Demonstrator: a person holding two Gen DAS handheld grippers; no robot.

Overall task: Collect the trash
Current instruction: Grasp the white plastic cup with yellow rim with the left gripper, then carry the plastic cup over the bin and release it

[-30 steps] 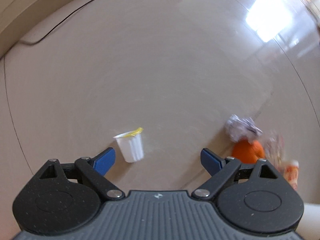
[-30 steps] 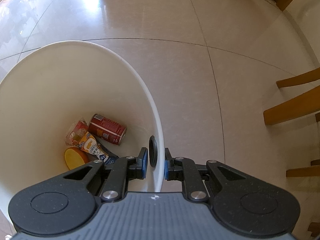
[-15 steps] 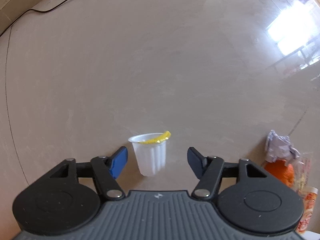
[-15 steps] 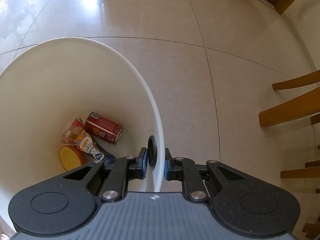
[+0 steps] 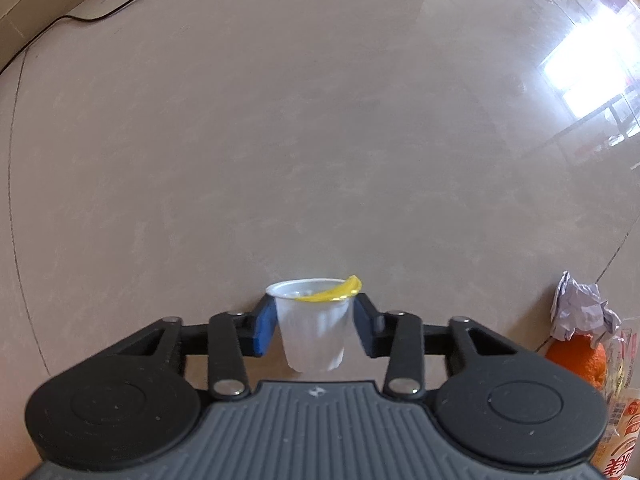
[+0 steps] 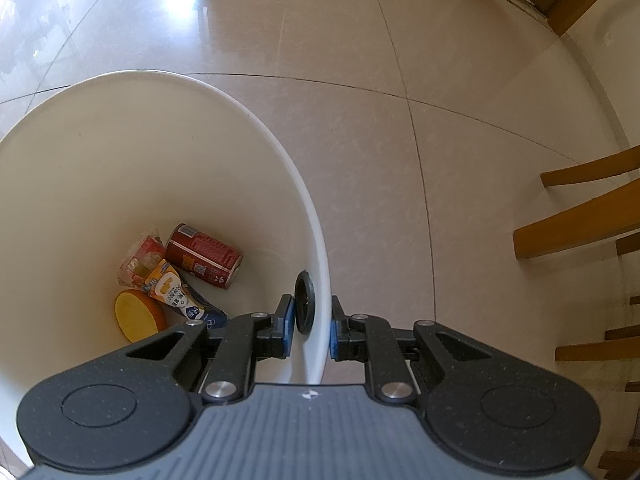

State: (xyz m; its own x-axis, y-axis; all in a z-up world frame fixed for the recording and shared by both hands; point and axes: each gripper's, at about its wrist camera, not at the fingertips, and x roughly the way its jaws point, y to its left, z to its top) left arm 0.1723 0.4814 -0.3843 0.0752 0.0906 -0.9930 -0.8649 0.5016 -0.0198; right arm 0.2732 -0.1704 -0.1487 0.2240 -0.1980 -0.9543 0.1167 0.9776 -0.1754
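The blue-padded fingers (image 5: 267,326) of the left gripper (image 5: 314,322) sit on either side of a small translucent white plastic cup with a peeled yellow foil lid (image 5: 314,322), pads at or just against its ribbed wall; whether they already bear on it I cannot tell. The cup stands upright on the beige tiled floor (image 5: 280,140). It looks thin and light, so a hard squeeze would likely buckle it or squirt it out forward, and an uneven close could tip it over. The loose lid flap could also snag a pad. The gripper is held low and nearly level with the floor, pointing forward with the cup centred. Off to its right lie a crumpled white paper ball (image 5: 580,308), an orange fruit (image 5: 580,360) and a printed snack wrapper (image 5: 624,420), not yet collected. The right gripper (image 6: 311,326) pinches the rim of a large white plastic bin (image 6: 120,152), one finger inside and one outside, angled down over its mouth; a weak pinch might let the bin swing or slip. In the bin lie a red drink can (image 6: 204,256) and other packets.
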